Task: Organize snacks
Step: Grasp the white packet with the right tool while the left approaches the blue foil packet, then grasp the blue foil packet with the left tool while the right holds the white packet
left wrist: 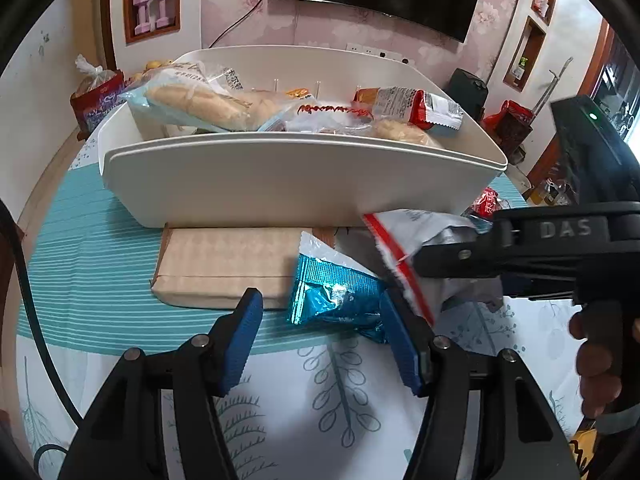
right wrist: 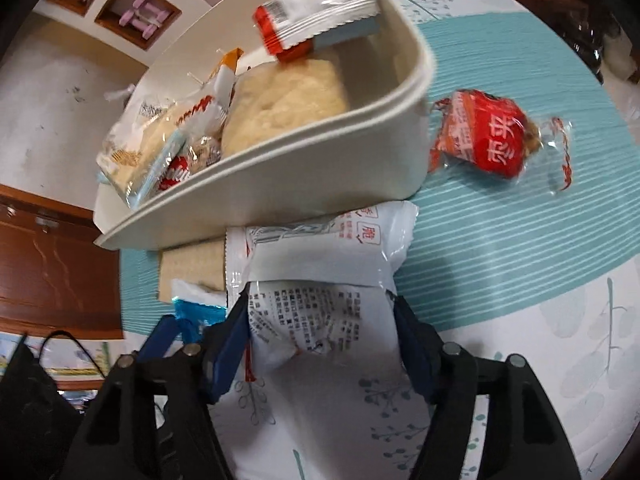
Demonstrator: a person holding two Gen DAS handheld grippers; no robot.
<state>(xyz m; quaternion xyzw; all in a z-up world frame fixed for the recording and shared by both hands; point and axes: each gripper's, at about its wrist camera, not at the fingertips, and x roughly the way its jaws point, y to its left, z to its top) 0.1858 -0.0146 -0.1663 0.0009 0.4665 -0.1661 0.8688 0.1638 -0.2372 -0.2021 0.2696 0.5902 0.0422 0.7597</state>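
A white bin (left wrist: 256, 184) holding several wrapped snacks stands on the table; it also shows in the right wrist view (right wrist: 280, 184). My left gripper (left wrist: 320, 320) is open, its fingers either side of a blue foil snack (left wrist: 336, 300) lying on the cloth. My right gripper (right wrist: 320, 320) is shut on a white snack packet (right wrist: 320, 272) just in front of the bin; the packet also shows in the left wrist view (left wrist: 420, 236). A red wrapped snack (right wrist: 492, 140) lies on the cloth to the right of the bin.
A flat brown cardboard parcel (left wrist: 224, 268) lies under the bin's front edge. The table has a teal striped and leaf-print cloth (left wrist: 100, 248). Red bags (left wrist: 96, 96) and clutter stand behind the bin, with a TV on the wall.
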